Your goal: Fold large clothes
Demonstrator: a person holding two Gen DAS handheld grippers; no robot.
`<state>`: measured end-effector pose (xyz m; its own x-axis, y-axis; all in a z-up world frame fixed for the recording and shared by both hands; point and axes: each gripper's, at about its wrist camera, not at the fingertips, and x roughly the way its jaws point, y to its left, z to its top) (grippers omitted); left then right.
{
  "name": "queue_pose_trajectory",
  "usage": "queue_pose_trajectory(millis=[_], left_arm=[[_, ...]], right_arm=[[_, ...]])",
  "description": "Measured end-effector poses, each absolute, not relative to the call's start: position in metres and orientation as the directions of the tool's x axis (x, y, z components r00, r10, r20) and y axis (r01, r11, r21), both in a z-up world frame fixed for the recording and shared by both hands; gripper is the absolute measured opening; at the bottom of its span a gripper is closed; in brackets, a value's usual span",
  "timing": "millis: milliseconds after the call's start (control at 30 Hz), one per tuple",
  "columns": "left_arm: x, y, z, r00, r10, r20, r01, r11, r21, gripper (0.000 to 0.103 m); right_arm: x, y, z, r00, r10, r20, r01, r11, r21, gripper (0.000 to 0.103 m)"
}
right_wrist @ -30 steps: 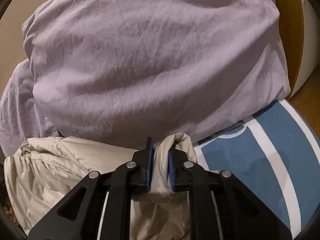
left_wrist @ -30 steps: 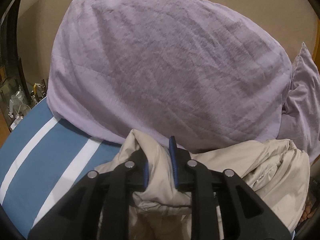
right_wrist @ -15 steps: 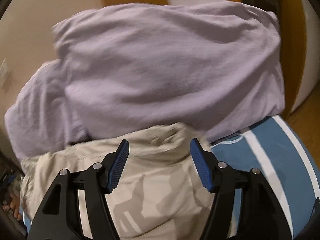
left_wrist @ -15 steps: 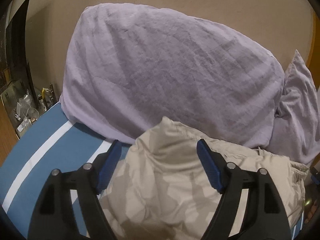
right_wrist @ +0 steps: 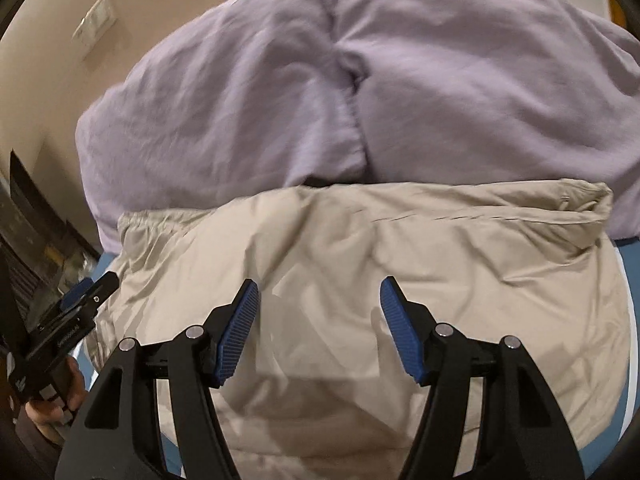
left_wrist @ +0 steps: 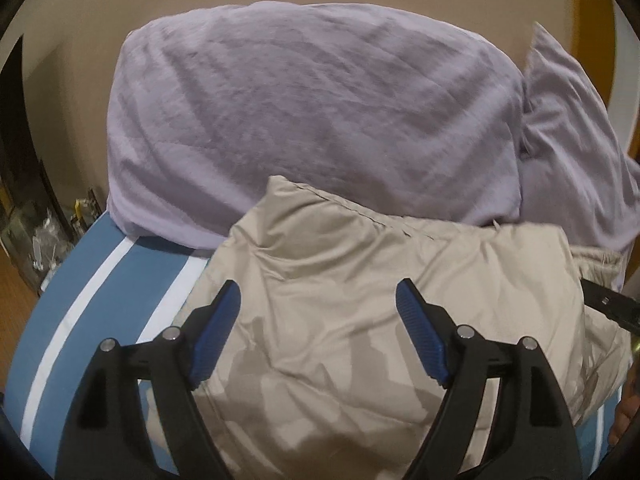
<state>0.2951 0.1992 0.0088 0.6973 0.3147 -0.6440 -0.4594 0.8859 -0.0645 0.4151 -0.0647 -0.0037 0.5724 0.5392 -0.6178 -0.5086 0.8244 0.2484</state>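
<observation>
The left tool (left_wrist: 318, 320) has just been opening; its blue pads stand wide apart above the puffy beige padded jacket (left_wrist: 360, 320) and grip nothing, probably because the fold is laid. The jacket lies folded on the blue bed cover with white stripes (left_wrist: 80, 300), its far edge against the big lilac crumpled duvet (left_wrist: 312, 112), which likely keeps it in place. The right tool (right_wrist: 320, 312) has also just been opening and hangs empty over the same jacket, free for a next fold.
</observation>
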Motion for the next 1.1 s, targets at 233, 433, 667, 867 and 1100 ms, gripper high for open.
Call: queue_pose_trajectory(millis=[233, 433, 667, 867, 1100], left_arm=[[0.296, 0.177, 0.008, 0.721, 0.32, -0.615, -0.41, 0.912, -0.006, 0.082], [0.303, 0.158, 0.01, 0.746, 0.304, -0.593, -0.365, 0.931, 0.018, 0.083], [0.317, 0.133, 0.007, 0.771, 0.277, -0.574, -0.316, 0.948, 0.033, 0.084], [0.34, 0.128, -0.013, 0.736, 0.318, -0.598, -0.336, 0.938, 0.086, 0.084], [0.363, 0.149, -0.038, 0.654, 0.383, -0.653, -0.414, 0.903, 0.115, 0.085]], right_arm=[[0.424, -0.022, -0.037, 0.534, 0.451, -0.715, -0.512, 0.846, 0.151, 0.035], [0.428, -0.008, -0.036, 0.647, 0.406, -0.645, -0.507, 0.861, 0.034, 0.003], [0.454, 0.0, -0.051, 0.7, 0.356, -0.619, -0.452, 0.892, 0.002, 0.002], [0.477, -0.009, -0.063, 0.67, 0.383, -0.636, -0.436, 0.896, 0.08, 0.002], [0.471, -0.026, -0.052, 0.683, 0.402, -0.61, -0.449, 0.89, 0.083, 0.042]])
